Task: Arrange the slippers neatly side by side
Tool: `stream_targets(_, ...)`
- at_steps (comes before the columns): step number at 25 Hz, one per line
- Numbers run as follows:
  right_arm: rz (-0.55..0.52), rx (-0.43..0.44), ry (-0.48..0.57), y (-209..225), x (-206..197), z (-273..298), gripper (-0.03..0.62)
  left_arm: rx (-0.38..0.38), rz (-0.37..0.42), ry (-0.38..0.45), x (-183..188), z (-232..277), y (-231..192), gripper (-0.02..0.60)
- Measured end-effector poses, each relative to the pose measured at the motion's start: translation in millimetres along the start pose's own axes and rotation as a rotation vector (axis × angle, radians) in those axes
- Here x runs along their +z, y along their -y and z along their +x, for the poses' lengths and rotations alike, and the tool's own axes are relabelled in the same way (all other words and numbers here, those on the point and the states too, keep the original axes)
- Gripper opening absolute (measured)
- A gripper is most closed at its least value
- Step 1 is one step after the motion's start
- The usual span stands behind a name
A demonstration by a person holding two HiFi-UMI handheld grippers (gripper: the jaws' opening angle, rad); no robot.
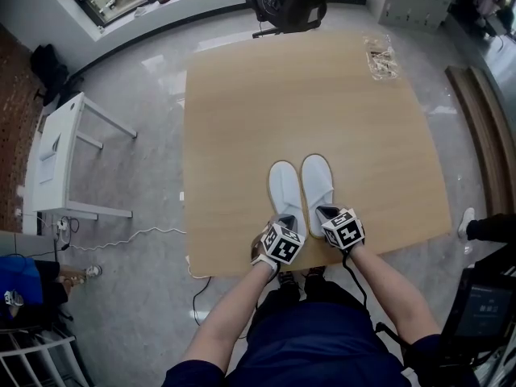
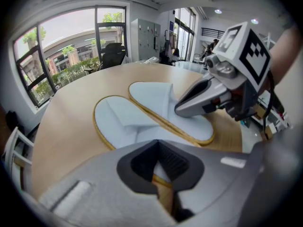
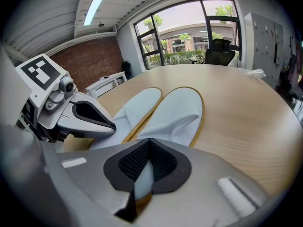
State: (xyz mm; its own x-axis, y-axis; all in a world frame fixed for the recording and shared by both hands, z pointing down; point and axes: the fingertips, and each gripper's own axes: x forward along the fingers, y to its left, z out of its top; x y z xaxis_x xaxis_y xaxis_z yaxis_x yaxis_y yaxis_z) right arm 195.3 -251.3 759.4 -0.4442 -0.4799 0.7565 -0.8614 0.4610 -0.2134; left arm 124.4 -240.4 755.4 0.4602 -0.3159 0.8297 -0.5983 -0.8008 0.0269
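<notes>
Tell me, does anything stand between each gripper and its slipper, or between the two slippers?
Nothing visible does. The left gripper is shut on the left slipper at its heel, the right gripper on the right slipper at its heel. The slippers lie edge to edge on the table, nothing between them.

bright even daylight, fisheye-warped edges

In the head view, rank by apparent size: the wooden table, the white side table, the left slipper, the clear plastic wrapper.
1. Light wooden table
2. White side table
3. Left white fabric slipper and clear plastic wrapper: look about alike; the slipper's heel is covered.
</notes>
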Motion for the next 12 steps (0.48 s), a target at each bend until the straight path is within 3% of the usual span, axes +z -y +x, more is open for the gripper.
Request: stream_targets(12, -0.001, -0.008, 0.033, 2.2, 6.1, -5.1, 0.011, 0.023, 0.022, 0.016, 3.8, -0.9, -0.4, 0.011)
